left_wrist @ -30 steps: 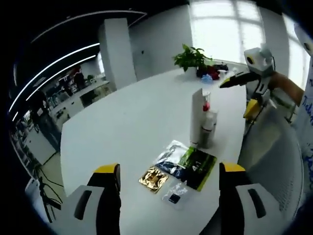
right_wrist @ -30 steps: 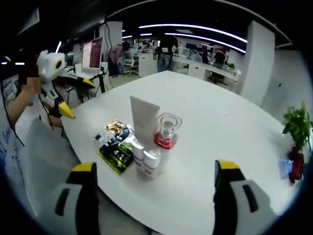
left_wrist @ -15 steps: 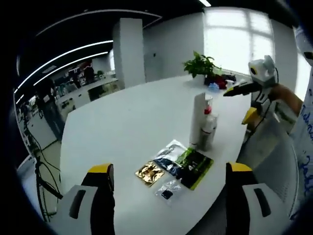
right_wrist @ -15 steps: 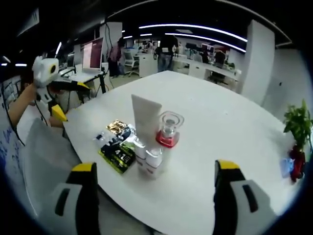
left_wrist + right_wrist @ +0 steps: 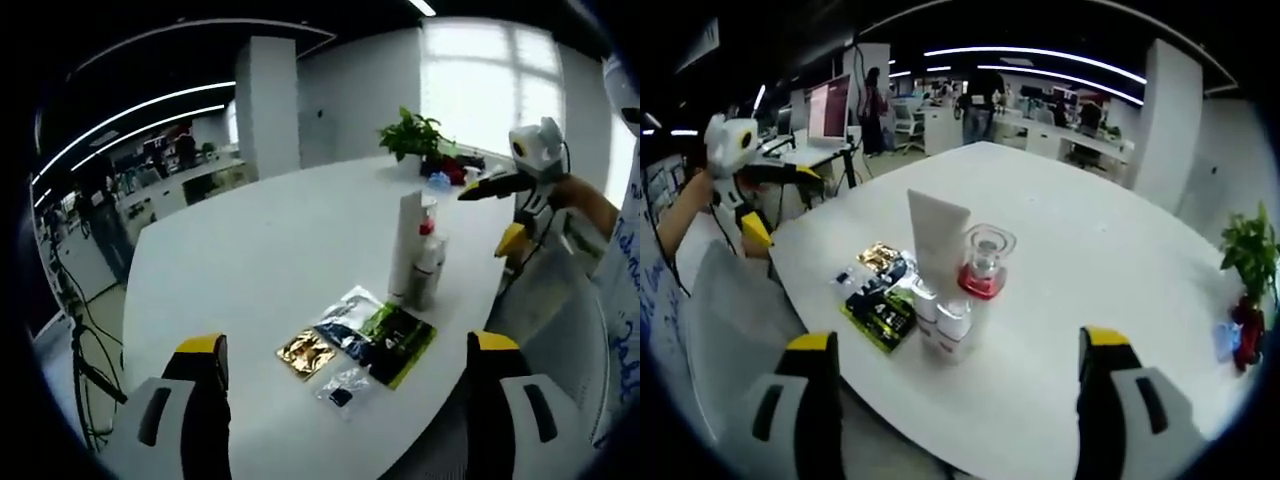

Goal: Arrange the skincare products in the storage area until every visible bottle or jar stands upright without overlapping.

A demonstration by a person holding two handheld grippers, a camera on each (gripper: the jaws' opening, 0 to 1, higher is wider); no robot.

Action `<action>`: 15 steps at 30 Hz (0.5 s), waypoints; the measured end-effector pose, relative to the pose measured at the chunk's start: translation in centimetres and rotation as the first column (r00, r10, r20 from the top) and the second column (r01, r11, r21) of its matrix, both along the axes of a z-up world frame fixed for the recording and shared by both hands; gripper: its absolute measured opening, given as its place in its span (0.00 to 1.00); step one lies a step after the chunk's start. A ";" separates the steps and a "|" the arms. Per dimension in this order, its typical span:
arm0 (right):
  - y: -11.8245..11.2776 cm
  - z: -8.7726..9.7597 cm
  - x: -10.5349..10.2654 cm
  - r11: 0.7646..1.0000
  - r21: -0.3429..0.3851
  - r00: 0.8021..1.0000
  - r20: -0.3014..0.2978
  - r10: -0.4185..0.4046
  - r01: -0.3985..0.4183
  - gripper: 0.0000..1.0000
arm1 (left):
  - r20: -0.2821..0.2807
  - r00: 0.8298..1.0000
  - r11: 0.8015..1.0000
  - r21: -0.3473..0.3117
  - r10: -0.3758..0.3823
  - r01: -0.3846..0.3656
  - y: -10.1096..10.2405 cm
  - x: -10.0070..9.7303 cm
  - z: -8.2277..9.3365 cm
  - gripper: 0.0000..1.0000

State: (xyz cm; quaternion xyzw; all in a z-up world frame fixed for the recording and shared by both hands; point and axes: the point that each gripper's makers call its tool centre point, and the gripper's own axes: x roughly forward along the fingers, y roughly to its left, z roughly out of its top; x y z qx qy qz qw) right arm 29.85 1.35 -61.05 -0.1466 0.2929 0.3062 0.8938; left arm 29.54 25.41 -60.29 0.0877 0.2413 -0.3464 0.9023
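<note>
Now both grippers, left (image 5: 345,375) and right (image 5: 950,375), hover with jaws apart over the white table (image 5: 1090,250); a tube (image 5: 937,245) and bottles (image 5: 980,265) stand upright beside flat sachets (image 5: 878,295).

A tall white tube (image 5: 937,248) stands upright on its cap near the table's edge, with a small white bottle (image 5: 952,328) upright just in front of it and a clear-topped bottle with a red collar (image 5: 983,268) upright beside them, the three close together. In the left gripper view the white tube (image 5: 407,246) rises above the small bottle (image 5: 427,270). Flat sachets lie just beside them: a green-and-black one (image 5: 401,340), a gold one (image 5: 304,352) and a clear one (image 5: 342,384).
</note>
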 end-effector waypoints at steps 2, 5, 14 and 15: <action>0.0 -0.1 0.0 1.000 -0.001 1.000 -0.002 0.001 -0.001 1.00 | 0.001 1.000 1.000 -0.003 0.007 -0.007 0.2 0.0 0.0 0.97; 0.0 -0.2 0.0 1.000 -0.004 1.000 -0.007 0.003 -0.003 1.00 | -0.001 1.000 1.000 -0.006 0.012 -0.012 0.3 0.0 0.0 0.97; -0.1 0.0 0.1 1.000 -0.002 1.000 0.001 0.000 0.000 1.00 | -0.008 1.000 1.000 -0.012 0.011 -0.011 -0.1 -0.3 -0.2 0.97; -0.1 0.0 0.1 1.000 -0.005 1.000 0.002 -0.002 0.002 1.00 | -0.008 1.000 1.000 -0.011 0.009 -0.009 -0.2 -0.3 -0.2 0.97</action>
